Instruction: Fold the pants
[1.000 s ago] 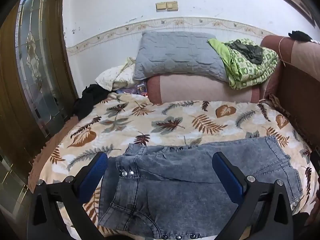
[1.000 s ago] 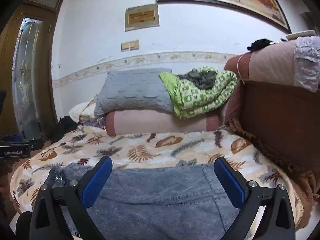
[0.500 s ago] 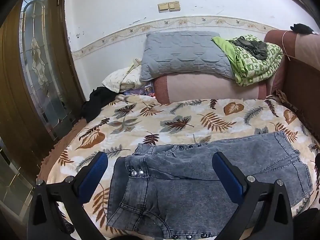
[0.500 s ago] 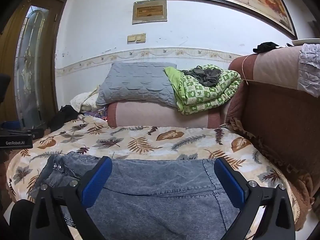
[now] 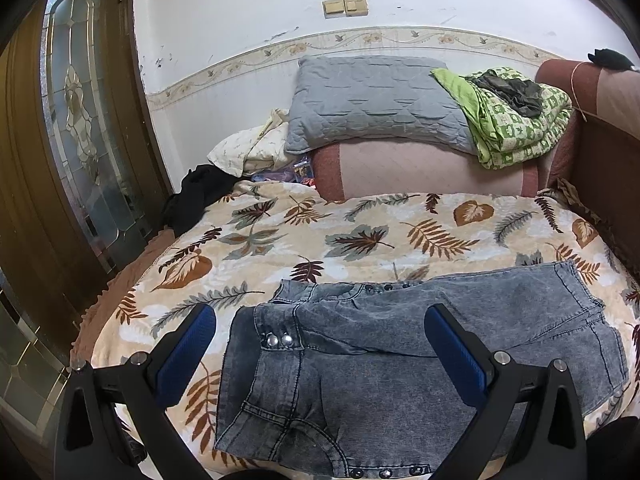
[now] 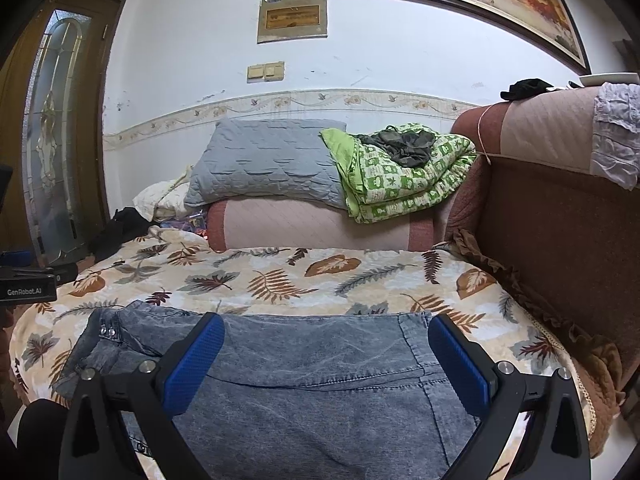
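Note:
Grey-blue denim pants [image 5: 380,364] lie folded in a compact stack on the leaf-print bedspread [image 5: 360,236], waistband snaps at the left, hems to the right. My left gripper [image 5: 320,344] is open and empty, held above the pants' left half. My right gripper [image 6: 326,356] is open and empty above the right half of the pants [image 6: 312,376]. Neither gripper touches the cloth. The left gripper's body [image 6: 26,284] shows at the left edge of the right wrist view.
A grey pillow [image 5: 376,100] and a green patterned quilt [image 5: 516,116] rest on a pink bolster [image 5: 420,168] at the back. A brown padded headboard [image 6: 560,232] runs along the right. A black garment [image 5: 196,196] lies at the bed's left edge by a glass-panelled door [image 5: 80,120].
Both grippers have drawn back and risen from the pants, so more of the bed and pants shows. The pants have not moved. Both grippers stay open.

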Motion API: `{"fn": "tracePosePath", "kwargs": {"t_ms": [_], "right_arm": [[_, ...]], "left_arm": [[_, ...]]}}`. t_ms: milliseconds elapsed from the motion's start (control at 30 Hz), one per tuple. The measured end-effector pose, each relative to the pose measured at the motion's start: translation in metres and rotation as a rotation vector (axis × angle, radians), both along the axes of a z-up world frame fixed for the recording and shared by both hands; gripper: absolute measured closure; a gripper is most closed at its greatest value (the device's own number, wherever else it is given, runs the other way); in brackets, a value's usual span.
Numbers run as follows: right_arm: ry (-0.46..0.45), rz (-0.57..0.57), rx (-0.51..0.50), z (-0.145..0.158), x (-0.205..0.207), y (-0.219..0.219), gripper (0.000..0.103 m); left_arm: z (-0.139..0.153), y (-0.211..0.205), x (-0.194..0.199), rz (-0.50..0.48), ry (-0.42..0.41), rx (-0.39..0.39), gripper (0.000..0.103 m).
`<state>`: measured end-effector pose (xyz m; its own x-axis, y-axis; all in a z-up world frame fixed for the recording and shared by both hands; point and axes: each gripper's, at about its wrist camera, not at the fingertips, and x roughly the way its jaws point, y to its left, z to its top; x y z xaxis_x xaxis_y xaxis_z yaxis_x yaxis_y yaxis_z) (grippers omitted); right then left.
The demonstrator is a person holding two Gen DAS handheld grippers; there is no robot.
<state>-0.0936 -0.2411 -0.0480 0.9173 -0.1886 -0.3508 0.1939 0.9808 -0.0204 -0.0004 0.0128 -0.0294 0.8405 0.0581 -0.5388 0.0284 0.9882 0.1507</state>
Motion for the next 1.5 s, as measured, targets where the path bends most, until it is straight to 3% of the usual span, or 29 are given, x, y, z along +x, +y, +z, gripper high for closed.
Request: {"fn": "tracePosePath", "kwargs": {"t_ms": [1500], "right_arm": [[0.065, -0.034, 0.046, -0.01, 0.011, -0.012, 0.0]], "left_arm": [[-0.01, 0.008, 0.013, -0.005, 0.045, -0.015, 0.0]]}}
